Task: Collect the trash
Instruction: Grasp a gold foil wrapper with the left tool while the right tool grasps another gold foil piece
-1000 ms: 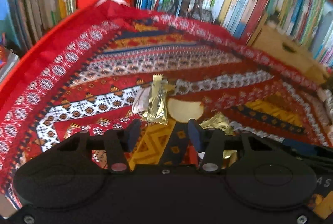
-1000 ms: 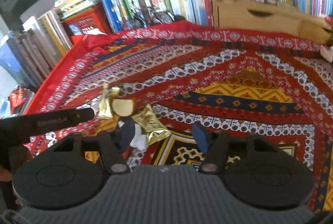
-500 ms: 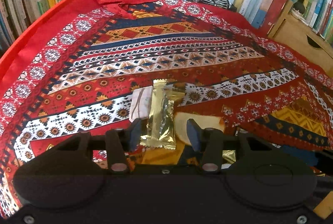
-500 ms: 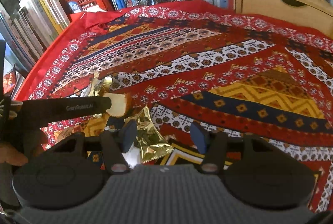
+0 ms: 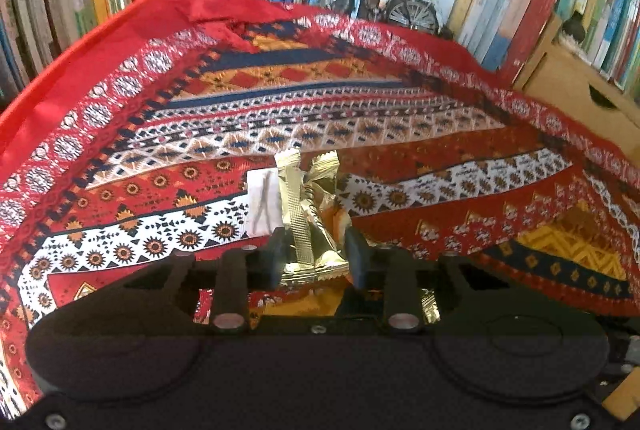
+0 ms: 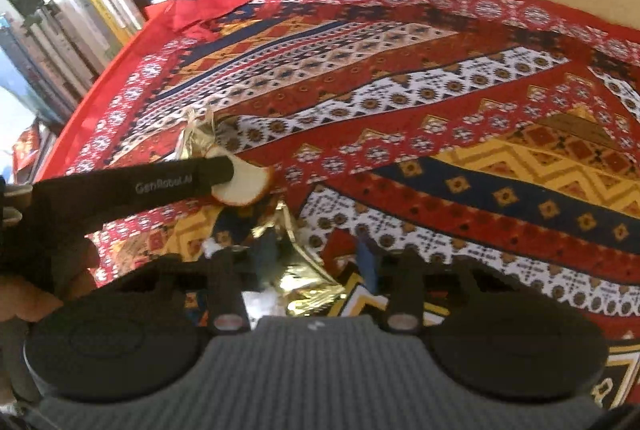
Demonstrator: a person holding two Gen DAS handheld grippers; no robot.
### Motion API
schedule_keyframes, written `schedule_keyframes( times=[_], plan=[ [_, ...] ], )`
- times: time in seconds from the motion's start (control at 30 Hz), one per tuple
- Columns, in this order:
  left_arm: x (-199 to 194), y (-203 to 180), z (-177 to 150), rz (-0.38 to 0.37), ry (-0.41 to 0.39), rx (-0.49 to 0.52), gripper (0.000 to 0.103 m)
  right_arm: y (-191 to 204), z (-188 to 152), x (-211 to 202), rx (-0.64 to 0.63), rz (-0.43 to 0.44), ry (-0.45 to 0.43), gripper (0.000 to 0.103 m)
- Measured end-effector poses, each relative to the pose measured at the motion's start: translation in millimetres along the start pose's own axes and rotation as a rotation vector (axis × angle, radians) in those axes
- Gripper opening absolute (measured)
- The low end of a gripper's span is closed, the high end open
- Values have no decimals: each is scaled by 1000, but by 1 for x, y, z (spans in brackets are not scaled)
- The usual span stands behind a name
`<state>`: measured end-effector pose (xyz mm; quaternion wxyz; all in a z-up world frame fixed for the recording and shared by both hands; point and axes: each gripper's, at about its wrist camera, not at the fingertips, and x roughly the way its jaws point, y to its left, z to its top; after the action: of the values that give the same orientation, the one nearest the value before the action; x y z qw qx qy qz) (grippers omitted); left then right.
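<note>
My left fingers (image 5: 316, 256) are closing w/ a long gold wrapper (image 5: 298, 214) standing between them; pads sit close on both sides, but I can't tell if they press it yet, so I don't call it held. I come in steep from above so the tips straddle the wrapper's near end, where the foil stands up off the cloth. Just beside it lie a white paper scrap (image 5: 263, 201) on the left and orange-rimmed bits on the right, all bunched in one small pile. My right fingers (image 6: 318, 262) are closing too, around a crumpled gold foil (image 6: 308, 270); the foil hugs the left pad and a clear gap shows on the right, so no grip yet. From that side I see the other gripper's black finger lying over a pale round slice w/ orange rim (image 6: 244, 184). Both pieces rest on the patterned red cloth (image 6: 440, 110) covering the worktop, books and a toy bike (image 5: 372, 0) behind. Working both at once makes sense: trash is clustered, one piece per hand.
</note>
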<state>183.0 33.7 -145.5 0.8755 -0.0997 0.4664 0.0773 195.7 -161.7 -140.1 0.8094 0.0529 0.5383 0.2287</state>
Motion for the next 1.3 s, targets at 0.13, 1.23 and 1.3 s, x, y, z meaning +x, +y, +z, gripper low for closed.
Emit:
schedule_keyframes(
  times=[0.13, 1.23, 1.3],
  plan=[
    [-7, -3, -2, 7, -5, 0, 29, 4, 0, -5, -14, 3, -12, 19],
    [-87, 13, -68, -32, 6, 61, 35, 18, -50, -69, 93, -91, -125, 17],
    [-92, 17, -76, -34, 15, 65, 40, 21, -55, -71, 92, -93, -125, 17]
  ],
)
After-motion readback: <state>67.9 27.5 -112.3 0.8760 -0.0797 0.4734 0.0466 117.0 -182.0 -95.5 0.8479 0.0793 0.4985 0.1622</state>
